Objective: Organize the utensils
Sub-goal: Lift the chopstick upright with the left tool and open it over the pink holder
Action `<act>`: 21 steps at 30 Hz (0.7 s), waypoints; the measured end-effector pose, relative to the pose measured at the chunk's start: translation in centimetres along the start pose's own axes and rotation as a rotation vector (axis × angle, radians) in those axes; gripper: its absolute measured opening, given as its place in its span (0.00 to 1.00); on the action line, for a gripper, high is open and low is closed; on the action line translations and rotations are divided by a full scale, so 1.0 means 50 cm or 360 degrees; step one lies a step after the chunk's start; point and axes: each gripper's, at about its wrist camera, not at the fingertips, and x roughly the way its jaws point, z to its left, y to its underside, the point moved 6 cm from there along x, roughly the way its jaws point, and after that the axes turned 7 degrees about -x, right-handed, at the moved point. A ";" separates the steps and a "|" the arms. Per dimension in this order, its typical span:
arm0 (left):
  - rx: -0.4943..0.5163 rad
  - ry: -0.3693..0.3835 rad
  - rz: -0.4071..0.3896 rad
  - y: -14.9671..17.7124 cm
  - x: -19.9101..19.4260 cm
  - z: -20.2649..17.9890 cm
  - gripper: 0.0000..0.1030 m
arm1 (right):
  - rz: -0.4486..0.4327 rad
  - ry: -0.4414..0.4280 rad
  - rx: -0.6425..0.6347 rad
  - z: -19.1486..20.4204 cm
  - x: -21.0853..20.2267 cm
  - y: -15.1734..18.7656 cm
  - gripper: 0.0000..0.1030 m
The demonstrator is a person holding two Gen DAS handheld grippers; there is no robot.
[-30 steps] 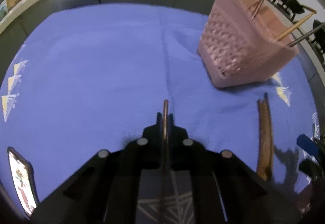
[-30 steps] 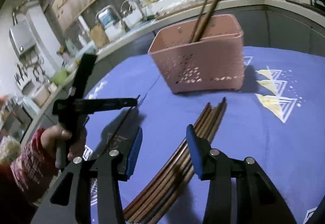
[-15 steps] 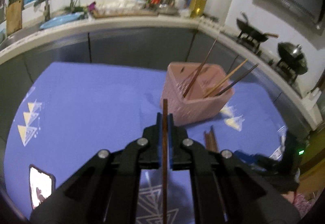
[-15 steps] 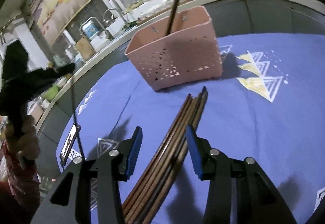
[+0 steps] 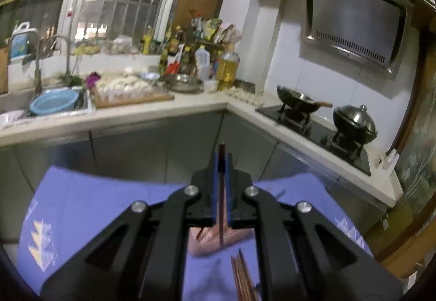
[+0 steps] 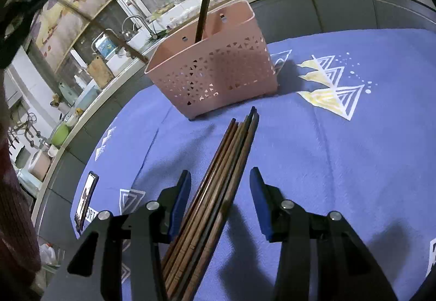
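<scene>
**One chopstick up, a bundle waiting**

The left gripper (image 5: 221, 164) has its blue pads pressed together on a single brown chopstick (image 5: 221, 222), which runs straight down between them toward the pink basket (image 5: 209, 239), seen just below the jaws in the left wrist view. In the right wrist view the basket (image 6: 218, 77) stands on the blue cloth (image 6: 340, 164) at the far side, with one dark stick already upright inside it. The right gripper (image 6: 219, 192) hangs with its jaws spread wide on either side of the bundle of chopsticks (image 6: 218, 192) lying on the cloth, near the basket; it grips nothing.

The step in hand looks like dropping the held chopstick into the basket. To do it well, keep the stick close to vertical, bring its lower tip past the rim before loosening the pads, and release low so it does not bounce out. A phone (image 6: 86, 198) lies at the left edge of the cloth, well apart.
</scene>
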 end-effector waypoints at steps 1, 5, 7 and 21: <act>-0.0003 0.0008 0.0003 -0.019 0.014 -0.003 0.03 | 0.0001 -0.0001 0.0002 0.000 0.001 0.002 0.44; 0.0034 -0.0035 -0.0010 -0.053 0.077 -0.008 0.03 | 0.0008 -0.0005 0.0014 -0.005 0.003 0.007 0.44; 0.0062 -0.0062 0.0014 -0.046 0.113 -0.005 0.03 | 0.0010 -0.0011 0.0033 -0.011 0.004 0.009 0.44; 0.0067 -0.0313 0.0285 0.232 0.155 0.097 0.42 | 0.0018 0.0031 0.0027 0.007 -0.009 0.016 0.49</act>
